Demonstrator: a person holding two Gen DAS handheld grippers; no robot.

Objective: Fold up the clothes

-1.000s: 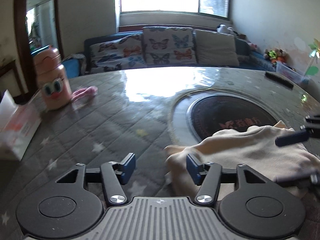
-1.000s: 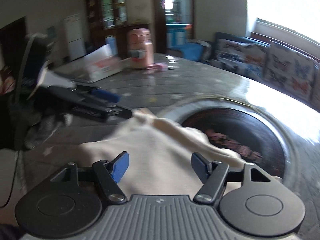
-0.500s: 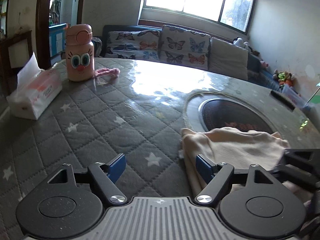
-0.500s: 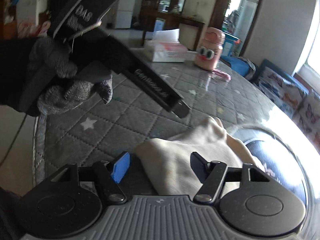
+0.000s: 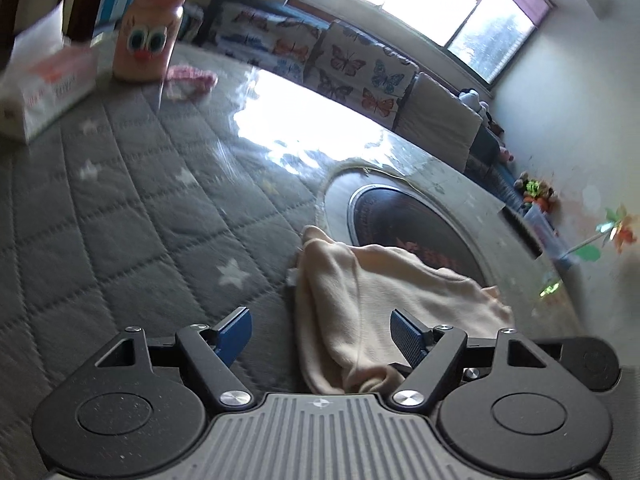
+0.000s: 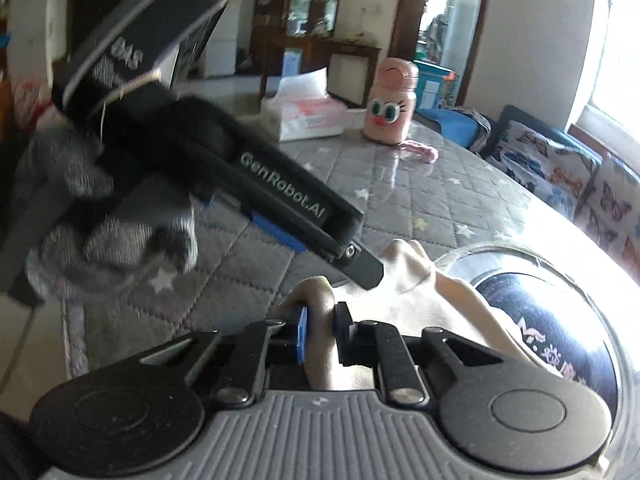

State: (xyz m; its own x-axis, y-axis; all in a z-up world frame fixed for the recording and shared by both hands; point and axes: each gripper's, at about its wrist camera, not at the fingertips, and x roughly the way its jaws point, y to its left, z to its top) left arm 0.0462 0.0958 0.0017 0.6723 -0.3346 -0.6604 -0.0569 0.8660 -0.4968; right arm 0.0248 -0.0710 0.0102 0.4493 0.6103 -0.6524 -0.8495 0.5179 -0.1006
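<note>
The right claw (image 6: pixel 320 334) is closing, its blue pads already pinching a raised fold at the near edge of the cream, soft knit garment (image 6: pixel 416 300). From this claw the garment runs forward and to the right, its long axis stretching over the grey quilted, star-printed surface (image 6: pixel 248 280) onto the rim of the dark round glass inset (image 6: pixel 560 320).

The left claw (image 5: pixel 320 334) is released, jaws spread wide, hovering above the same garment (image 5: pixel 380 300); the cloth's bunched near end lies between its pads without touching them, offset toward the right-hand pad. So the left claw is the free one, and the garment's left edge sits just ahead of it.

Well beyond, on the far left, stand a pink cartoon-faced bottle (image 5: pixel 152 28) and a white tissue box (image 5: pixel 44 88), clear of the folding path. In the right view the left claw's black arm, held by a grey-gloved hand (image 6: pixel 92 232), crosses just above the cloth.
</note>
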